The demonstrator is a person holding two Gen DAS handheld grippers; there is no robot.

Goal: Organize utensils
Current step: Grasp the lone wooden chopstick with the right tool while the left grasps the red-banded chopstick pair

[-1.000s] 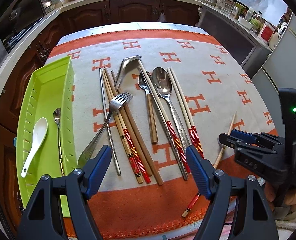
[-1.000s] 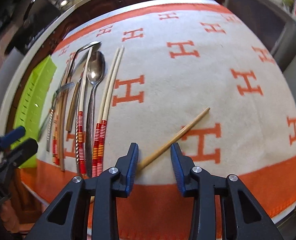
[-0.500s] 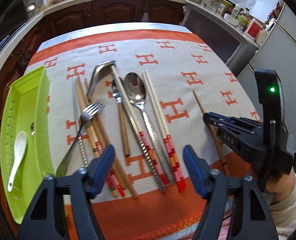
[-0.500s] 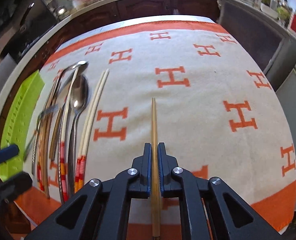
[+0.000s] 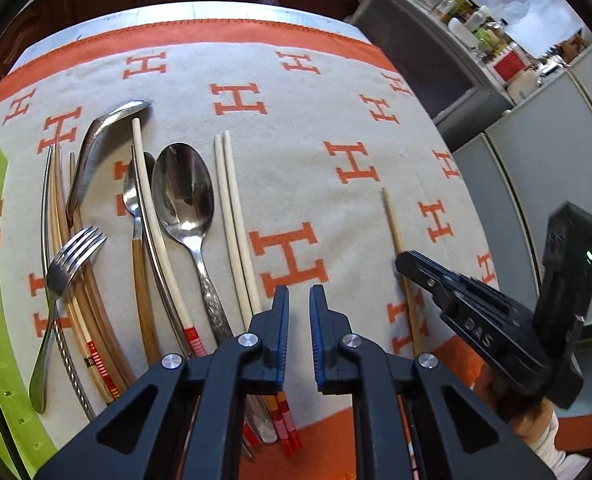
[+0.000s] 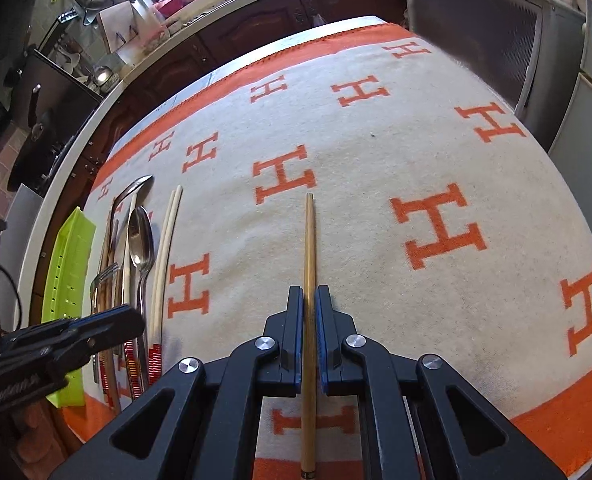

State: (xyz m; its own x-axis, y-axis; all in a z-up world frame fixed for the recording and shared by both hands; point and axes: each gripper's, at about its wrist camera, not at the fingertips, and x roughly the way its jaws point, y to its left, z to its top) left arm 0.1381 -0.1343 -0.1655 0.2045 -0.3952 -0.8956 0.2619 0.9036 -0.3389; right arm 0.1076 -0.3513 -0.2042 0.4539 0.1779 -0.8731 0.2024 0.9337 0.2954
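My right tool is clamped on one bamboo chopstick lying alone on the desk's blanket. My left tool is closing, nothing between its pads, beside two pale chopsticks, one large spoon, one fork.

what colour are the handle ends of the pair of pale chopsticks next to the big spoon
Banded red and orange on the pale chopsticks, clearest in the left wrist view.

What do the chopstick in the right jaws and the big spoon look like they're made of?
Chopstick: plain tan, matte, uniform honey colour, so probably bamboo or wood, unpainted. Big spoon: mirror-bright bowl with reflections, so polished metal, likely stainless steel; its handle looks embossed.
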